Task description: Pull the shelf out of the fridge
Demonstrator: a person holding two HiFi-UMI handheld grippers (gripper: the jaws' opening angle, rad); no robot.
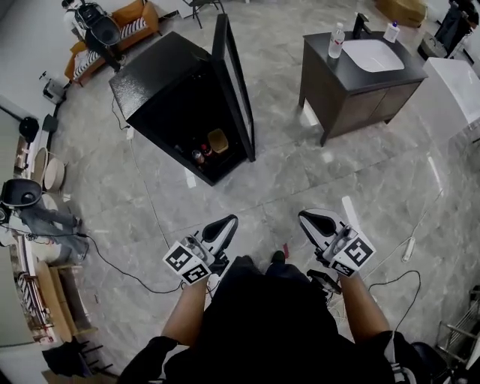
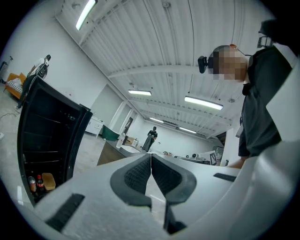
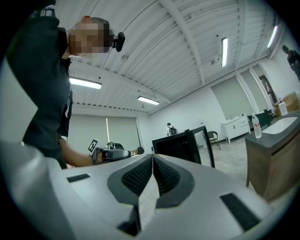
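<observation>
You stood in an open test hall. A fridge (image 1: pixel 161 79), sink cabinet (image 1: pixel 356 105) and sofa (image 1: pixel 137 16) stood loose on its marble floor (image 1: pixel 300 180).

**Figure: Placement of the 3 cameras**

Head view looks steeply down from above the floor; left gripper (image 1: pixel 228 220) and right gripper (image 1: pixel 306 216) lie close below it, the fridge (image 1: pixel 161 71) well ahead. Each gripper view looks level along its own jaws — close, filling the lower frame — toward the room. All 3 views share the fridge and sink cabinet (image 1: pixel 352 101).
</observation>
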